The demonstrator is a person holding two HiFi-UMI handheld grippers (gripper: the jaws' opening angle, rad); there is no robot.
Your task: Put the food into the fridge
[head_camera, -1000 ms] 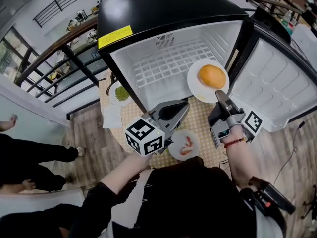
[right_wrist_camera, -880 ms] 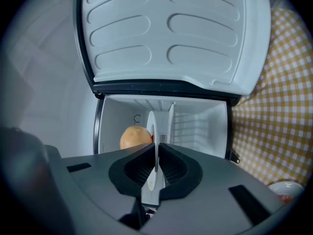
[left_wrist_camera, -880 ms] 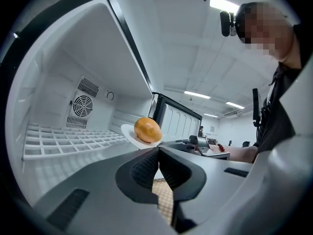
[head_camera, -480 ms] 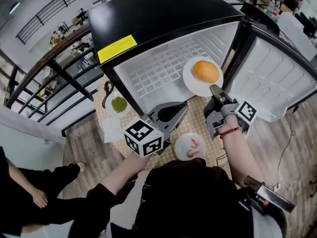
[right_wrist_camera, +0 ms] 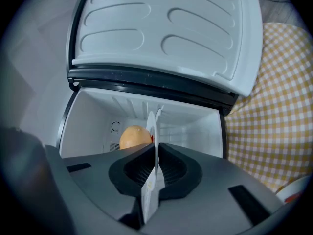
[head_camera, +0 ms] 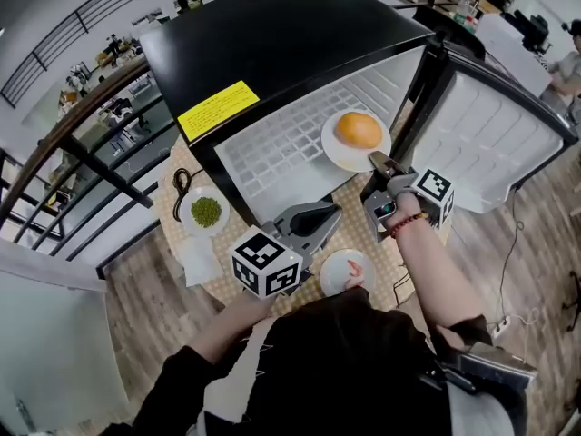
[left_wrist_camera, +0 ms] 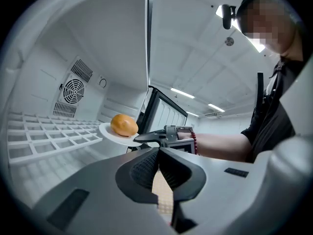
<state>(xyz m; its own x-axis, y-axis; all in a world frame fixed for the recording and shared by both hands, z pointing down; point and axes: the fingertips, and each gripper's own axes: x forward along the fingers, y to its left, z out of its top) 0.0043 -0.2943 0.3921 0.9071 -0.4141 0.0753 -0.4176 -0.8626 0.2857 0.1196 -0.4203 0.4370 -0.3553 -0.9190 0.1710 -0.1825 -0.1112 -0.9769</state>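
Observation:
A white plate (head_camera: 340, 153) carrying an orange bun (head_camera: 359, 130) hovers at the mouth of the open fridge (head_camera: 272, 44), over its white wire shelf (head_camera: 277, 148). My right gripper (head_camera: 374, 160) is shut on the plate's near rim. In the right gripper view the plate (right_wrist_camera: 155, 126) stands edge-on between the pads, with the bun (right_wrist_camera: 135, 137) behind it. My left gripper (head_camera: 336, 211) is shut and empty, low in front of the fridge. From the left gripper view (left_wrist_camera: 158, 151) I see the bun (left_wrist_camera: 124, 125) just past the shelf's edge. A second plate with shrimp (head_camera: 347, 271) rests on the table.
The fridge door (head_camera: 490, 143) stands open to the right. A small plate of green peas (head_camera: 205, 212) sits on the checked tablecloth (head_camera: 359, 212) left of the fridge, next to a folded napkin (head_camera: 198, 260). Railings and wooden floor surround the table.
My right gripper has carried the plate with the bun up and left, closer to the fridge opening. The left gripper keeps its place in front of the fridge. My view has shifted.

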